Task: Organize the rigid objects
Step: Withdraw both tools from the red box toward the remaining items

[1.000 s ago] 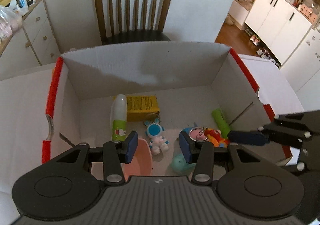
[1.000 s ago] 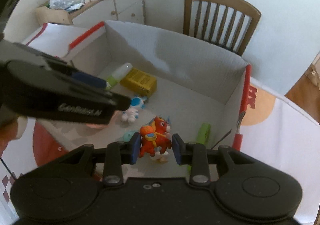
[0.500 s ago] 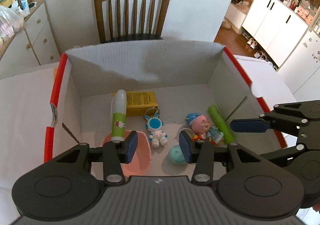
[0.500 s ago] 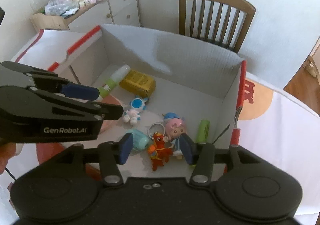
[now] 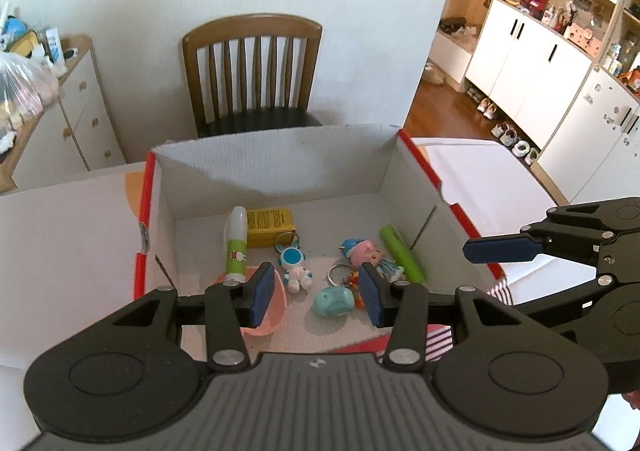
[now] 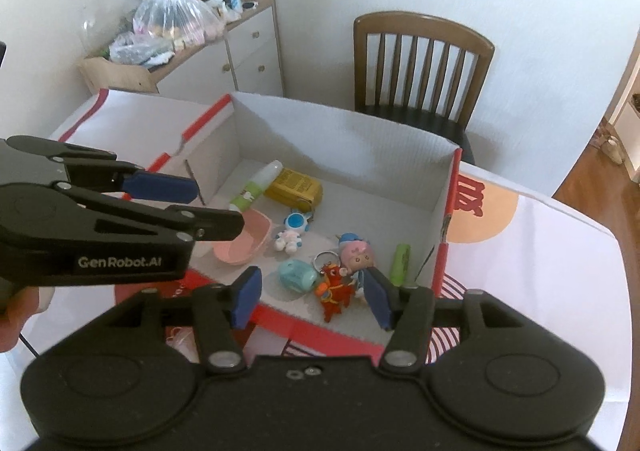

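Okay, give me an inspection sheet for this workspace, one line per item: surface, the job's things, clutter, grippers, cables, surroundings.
Surface: white table cover with orange and red print; open cardboard box sits on it.
Job's things: in the box lie a red horse keychain, pink-haired doll, teal toy, astronaut figure, pink bowl, white and green tube, yellow carton and green cylinder.
Clutter: nothing seen on the table cover outside the box.
Grippers: left gripper open, empty. Right gripper has just been opening; nothing between its jaws, the horse lies below.
Cables: thin dark cord by the hand at the left edge.
Surroundings: wooden chair, drawer unit with a filled plastic bag, white cabinets.
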`<state>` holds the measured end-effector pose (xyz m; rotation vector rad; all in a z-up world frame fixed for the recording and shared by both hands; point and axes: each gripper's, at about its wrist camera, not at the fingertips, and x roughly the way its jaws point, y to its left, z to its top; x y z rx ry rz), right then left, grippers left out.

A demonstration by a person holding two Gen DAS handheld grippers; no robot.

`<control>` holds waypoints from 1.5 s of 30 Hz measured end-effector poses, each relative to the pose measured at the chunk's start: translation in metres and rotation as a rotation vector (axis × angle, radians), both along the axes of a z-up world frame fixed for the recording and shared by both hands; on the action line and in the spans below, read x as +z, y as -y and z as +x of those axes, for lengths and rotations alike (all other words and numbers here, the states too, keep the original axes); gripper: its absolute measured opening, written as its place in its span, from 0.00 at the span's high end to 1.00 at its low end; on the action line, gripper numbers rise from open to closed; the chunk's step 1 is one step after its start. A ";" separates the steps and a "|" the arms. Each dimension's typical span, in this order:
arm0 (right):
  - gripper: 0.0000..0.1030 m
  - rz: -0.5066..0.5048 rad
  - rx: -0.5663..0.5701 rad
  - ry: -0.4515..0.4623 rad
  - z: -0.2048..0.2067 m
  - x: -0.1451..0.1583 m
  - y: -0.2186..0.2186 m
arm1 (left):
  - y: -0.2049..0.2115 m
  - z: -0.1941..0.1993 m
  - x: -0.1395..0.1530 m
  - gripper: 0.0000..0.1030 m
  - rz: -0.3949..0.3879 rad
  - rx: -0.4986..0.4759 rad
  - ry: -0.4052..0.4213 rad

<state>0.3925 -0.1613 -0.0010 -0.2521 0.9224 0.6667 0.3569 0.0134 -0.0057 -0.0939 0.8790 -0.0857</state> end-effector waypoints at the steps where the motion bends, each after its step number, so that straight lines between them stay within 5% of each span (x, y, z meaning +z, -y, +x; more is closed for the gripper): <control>1: 0.43 0.006 -0.003 -0.001 -0.004 0.002 0.002 | 0.000 -0.005 0.003 0.56 -0.001 -0.001 0.006; 11: 0.35 0.052 -0.005 0.038 -0.051 0.029 0.013 | -0.002 -0.057 0.032 0.55 -0.013 -0.020 0.069; 14: 0.33 0.076 -0.003 0.049 -0.065 0.037 0.017 | -0.004 -0.072 0.037 0.45 -0.029 -0.025 0.087; 19: 0.21 0.120 0.004 0.068 -0.089 0.047 0.024 | -0.006 -0.099 0.043 0.43 -0.025 -0.040 0.117; 24: 0.15 0.135 0.011 0.087 -0.112 0.049 0.029 | -0.008 -0.128 0.042 0.24 -0.016 -0.046 0.155; 32: 0.11 0.118 0.008 0.097 -0.145 0.032 0.033 | -0.012 -0.165 0.021 0.21 0.006 -0.043 0.169; 39: 0.10 0.050 0.019 0.052 -0.169 -0.009 0.036 | -0.021 -0.186 -0.014 0.20 -0.055 -0.039 0.127; 45: 0.11 -0.021 0.121 0.073 -0.191 -0.033 0.027 | -0.017 -0.200 -0.045 0.20 -0.053 -0.072 0.121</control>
